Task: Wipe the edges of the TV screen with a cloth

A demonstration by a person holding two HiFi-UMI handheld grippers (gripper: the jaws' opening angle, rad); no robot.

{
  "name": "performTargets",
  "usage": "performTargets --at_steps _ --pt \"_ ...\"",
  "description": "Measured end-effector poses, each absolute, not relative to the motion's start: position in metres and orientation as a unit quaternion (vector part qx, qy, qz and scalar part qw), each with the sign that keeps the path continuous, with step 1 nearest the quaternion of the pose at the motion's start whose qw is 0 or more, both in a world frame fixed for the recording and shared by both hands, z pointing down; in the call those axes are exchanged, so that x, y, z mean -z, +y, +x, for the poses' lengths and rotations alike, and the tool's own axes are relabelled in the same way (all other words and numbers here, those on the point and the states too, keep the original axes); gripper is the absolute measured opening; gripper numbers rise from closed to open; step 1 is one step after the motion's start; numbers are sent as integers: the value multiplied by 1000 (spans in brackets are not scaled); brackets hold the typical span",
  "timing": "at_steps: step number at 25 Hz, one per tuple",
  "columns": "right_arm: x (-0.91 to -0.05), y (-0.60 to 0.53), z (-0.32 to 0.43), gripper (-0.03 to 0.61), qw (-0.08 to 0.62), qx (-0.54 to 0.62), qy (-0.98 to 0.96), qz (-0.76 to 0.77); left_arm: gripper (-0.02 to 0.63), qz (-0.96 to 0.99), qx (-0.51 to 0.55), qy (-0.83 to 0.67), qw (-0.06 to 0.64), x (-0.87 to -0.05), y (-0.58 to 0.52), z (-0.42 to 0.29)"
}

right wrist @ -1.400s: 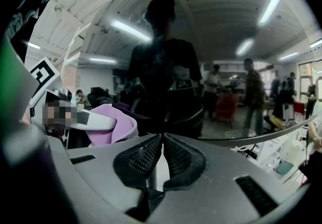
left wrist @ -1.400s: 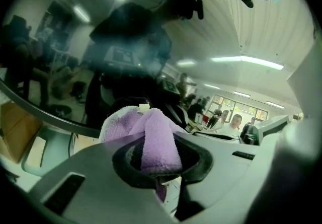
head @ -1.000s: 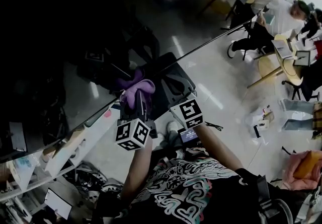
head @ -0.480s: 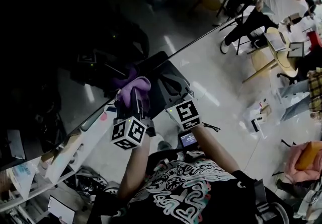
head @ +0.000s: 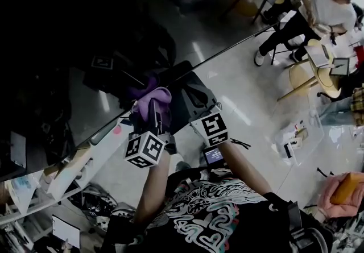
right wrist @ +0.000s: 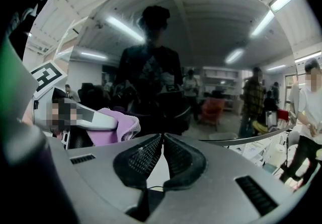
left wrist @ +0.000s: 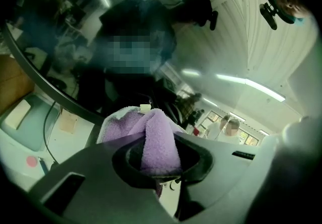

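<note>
While the left gripper [left wrist: 160,165] was clamped on the purple cloth [left wrist: 151,132] at the TV screen's [head: 68,47] edge, the right gripper [right wrist: 162,150] sat closed and empty just beside it. Best approach: press the cloth flat and lightly, then slide steadily along the edge.

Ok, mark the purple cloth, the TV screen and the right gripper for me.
purple cloth [head: 154,97], head view, on its bunched upper fold.
TV screen [head: 68,41], head view, on the dark glass above the lower edge.
right gripper [right wrist: 162,138], right gripper view, where the closed jaw tips meet.
</note>
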State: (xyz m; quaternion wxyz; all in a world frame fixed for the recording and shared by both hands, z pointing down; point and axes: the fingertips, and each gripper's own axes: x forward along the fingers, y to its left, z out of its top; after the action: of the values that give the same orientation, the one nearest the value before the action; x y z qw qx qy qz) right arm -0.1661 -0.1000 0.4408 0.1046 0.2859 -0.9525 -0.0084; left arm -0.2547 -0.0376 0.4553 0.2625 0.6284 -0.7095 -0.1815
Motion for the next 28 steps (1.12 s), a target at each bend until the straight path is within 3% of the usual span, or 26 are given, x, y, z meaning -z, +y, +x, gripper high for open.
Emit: performTargets --at_steps 28 --pt "-444 -146 -122 35 90 -20 -956 278 67 633 192 -693 287 -453 -90 -201"
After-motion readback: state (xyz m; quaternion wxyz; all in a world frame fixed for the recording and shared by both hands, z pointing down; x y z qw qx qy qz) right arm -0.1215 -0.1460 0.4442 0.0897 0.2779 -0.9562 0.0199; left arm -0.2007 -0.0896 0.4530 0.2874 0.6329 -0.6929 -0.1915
